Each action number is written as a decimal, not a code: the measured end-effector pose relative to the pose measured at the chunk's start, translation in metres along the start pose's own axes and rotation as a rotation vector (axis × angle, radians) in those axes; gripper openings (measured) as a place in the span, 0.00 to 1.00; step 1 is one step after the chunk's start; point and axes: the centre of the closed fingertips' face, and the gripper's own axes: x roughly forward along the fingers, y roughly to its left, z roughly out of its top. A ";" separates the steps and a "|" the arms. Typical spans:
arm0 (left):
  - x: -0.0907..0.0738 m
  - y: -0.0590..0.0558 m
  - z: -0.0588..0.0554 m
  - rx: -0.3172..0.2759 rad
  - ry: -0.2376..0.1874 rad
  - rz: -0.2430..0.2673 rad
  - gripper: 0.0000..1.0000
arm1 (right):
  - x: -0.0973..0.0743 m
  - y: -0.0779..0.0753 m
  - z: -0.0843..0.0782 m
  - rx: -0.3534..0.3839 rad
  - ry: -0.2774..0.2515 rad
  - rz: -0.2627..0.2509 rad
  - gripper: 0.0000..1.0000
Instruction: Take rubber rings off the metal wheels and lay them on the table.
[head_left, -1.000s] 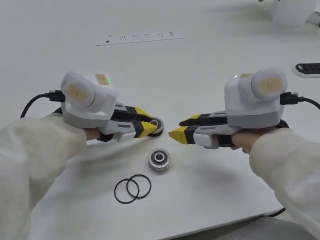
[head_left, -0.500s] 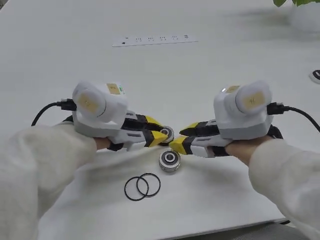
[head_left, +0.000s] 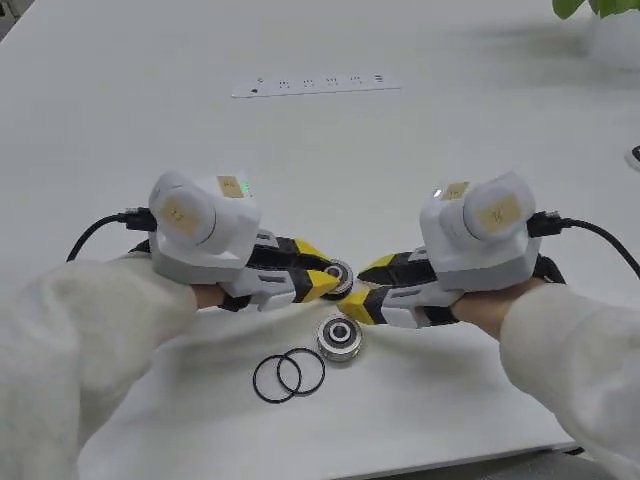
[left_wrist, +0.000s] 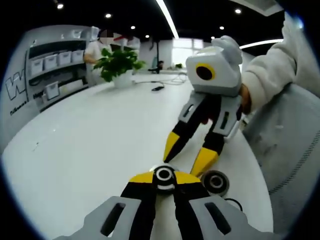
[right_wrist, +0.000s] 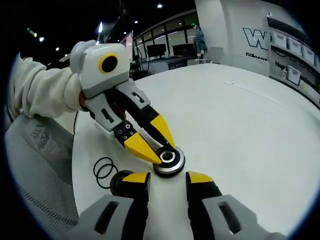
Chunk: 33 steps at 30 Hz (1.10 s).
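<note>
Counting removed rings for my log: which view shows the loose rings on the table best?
Head view: both rings lie whole and overlapping on the table, near the loose wheel. Right gripper view shows them small and distorted at the left. Left gripper view catches a thin dark arc, likely one.

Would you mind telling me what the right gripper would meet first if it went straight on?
Most likely the metal wheel clamped in the left gripper, which sits just ahead of the open right gripper.
</note>
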 end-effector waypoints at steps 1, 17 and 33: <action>0.000 -0.001 0.000 0.002 0.001 -0.003 0.14 | -0.001 0.000 0.002 -0.001 -0.006 -0.002 0.25; 0.000 -0.001 -0.002 -0.009 -0.010 -0.002 0.14 | 0.005 0.002 -0.006 -0.062 0.021 0.001 0.17; -0.001 -0.003 -0.002 -0.015 -0.012 0.006 0.14 | 0.004 0.001 -0.008 -0.088 0.035 -0.001 0.07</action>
